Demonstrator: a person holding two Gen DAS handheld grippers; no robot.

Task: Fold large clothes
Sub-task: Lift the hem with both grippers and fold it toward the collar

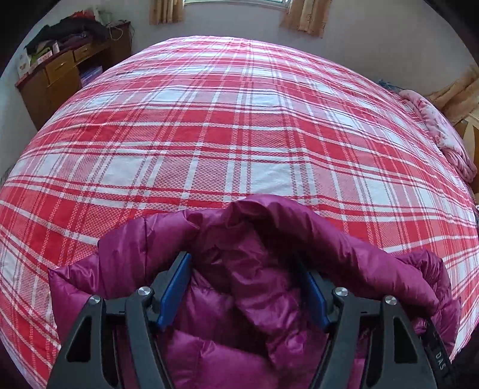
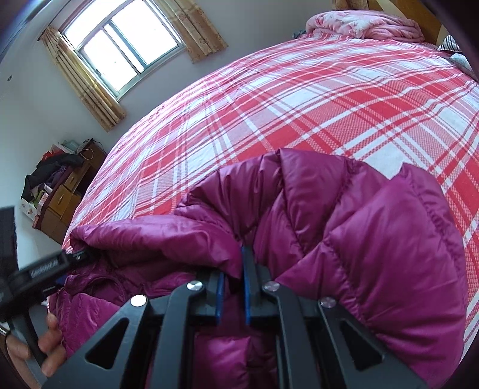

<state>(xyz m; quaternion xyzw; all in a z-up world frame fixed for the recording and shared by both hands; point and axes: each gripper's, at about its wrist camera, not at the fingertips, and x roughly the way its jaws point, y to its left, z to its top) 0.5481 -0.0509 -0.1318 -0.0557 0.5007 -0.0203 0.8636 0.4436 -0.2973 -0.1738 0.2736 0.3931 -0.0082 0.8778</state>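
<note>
Pointing steeply down at the near edge of the bed [image 1: 239,134], the left gripper [image 1: 248,287] has its jaws spread, straddling a bunched fold of the magenta puffer jacket [image 1: 269,239] without squeezing it. The right gripper [image 2: 235,269] is pinched tight on the jacket's fabric, tilted down too. Loads of bare plaid sheet beyond; the wooden dresser [image 1: 60,80] is piled with clothes.

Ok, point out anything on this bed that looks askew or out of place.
The magenta puffer jacket lies bunched and crumpled at the near edge of the plaid bed, not spread flat. A rumpled pink blanket is heaped at the far end.
</note>
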